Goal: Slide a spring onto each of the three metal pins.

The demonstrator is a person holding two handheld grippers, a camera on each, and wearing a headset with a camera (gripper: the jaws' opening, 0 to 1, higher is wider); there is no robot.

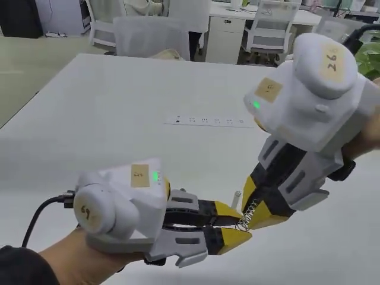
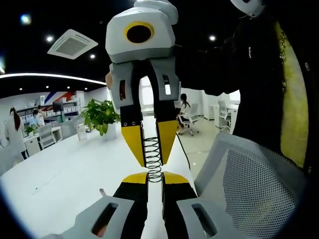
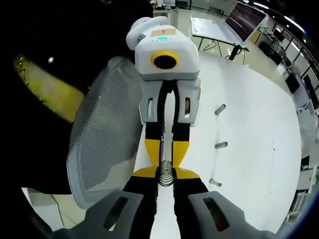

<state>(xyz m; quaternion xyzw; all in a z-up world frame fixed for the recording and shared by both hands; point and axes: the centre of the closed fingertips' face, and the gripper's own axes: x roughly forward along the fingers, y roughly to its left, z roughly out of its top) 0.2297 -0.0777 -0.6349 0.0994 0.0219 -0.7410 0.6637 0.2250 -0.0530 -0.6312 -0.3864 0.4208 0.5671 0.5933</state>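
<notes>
Head view showed my left claw (image 1: 242,228) and right claw (image 1: 249,217) both pinched on the tilted spring (image 1: 252,208); nearest pin (image 1: 237,199) stood upright just beyond, right claw closer.

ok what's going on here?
A person with a handheld gripper in each hand has one spring held over the white table. The right gripper pinches it between its yellow tips; the left gripper meets its other end, grip unclear. Three metal pins stand on the table, looking bare.
</notes>
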